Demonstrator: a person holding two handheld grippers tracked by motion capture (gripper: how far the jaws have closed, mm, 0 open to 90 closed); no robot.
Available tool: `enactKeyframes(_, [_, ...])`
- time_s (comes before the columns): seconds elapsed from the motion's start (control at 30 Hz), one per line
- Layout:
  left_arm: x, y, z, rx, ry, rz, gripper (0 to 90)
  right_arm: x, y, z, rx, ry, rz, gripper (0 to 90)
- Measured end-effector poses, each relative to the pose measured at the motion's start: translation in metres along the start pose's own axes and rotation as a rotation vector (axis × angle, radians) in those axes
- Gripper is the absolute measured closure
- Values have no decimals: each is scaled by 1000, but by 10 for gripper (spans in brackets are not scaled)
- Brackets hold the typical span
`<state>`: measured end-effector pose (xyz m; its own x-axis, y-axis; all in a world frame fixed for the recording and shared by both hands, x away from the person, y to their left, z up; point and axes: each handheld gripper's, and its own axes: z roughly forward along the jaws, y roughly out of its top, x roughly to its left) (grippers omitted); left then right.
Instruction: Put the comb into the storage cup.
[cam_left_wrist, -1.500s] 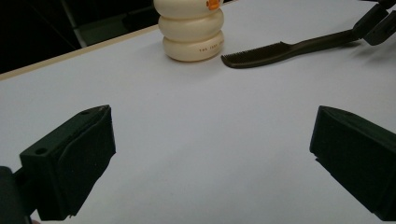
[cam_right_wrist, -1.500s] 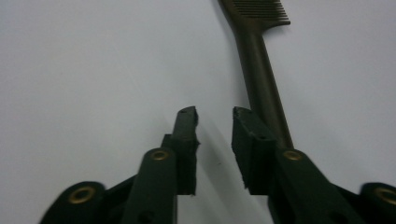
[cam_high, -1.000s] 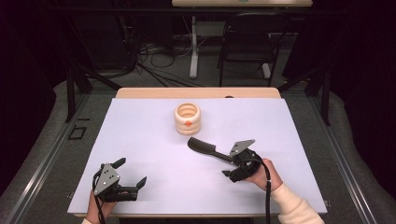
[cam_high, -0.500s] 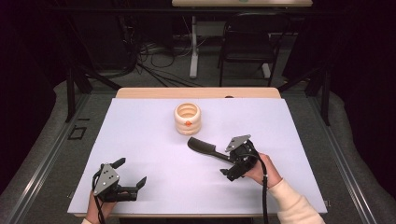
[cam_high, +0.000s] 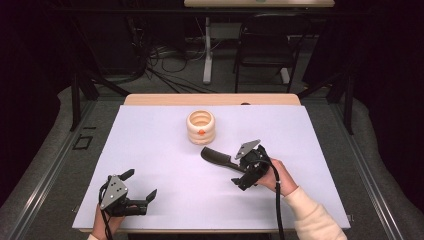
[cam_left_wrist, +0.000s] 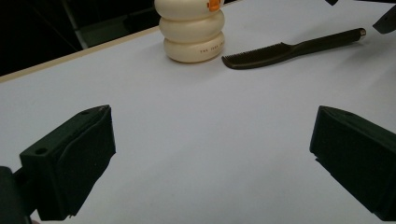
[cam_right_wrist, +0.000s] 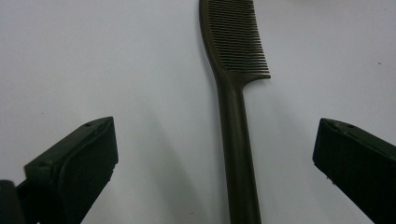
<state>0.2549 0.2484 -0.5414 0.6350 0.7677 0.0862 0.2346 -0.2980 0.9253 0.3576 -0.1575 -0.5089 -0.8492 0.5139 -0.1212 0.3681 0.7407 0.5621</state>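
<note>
Big flat white table (cam_high: 165, 140) with a smooth matte top and a wood strip at the far edge. On it sits a chunky cream container (cam_high: 201, 127) shaped like three stacked glossy rings, with an orange dot on front. Just beside it lies the slim dark plastic comb (cam_high: 218, 158), fine teeth, long rounded handle, flat on the table. The right gripper (cam_high: 246, 170) has just been opening; its blocky black jaws straddle the handle without touching. The left gripper (cam_high: 140, 189) sits released, well apart from everything.

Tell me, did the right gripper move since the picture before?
Yes. The right gripper, jaws just opened, slid back from the cream ringed jar along the black comb lying on the table.
</note>
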Motion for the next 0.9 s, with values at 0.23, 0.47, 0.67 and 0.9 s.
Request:
enactKeyframes(0.23, [0, 0, 0, 1, 0, 2, 2, -2, 8, 4, 15, 13, 7, 0])
enactKeyframes(0.47, [0, 0, 0, 1, 0, 4, 2, -5, 13, 7, 26, 17, 10, 0])
enactKeyframes(0.67, [0, 0, 0, 3, -1, 2, 2, -9, 15, 12, 30, 42, 4, 0])
enactKeyframes(0.9, [0, 0, 0, 4, -2, 0, 2, -9, 21, 15, 52, 33, -7, 66])
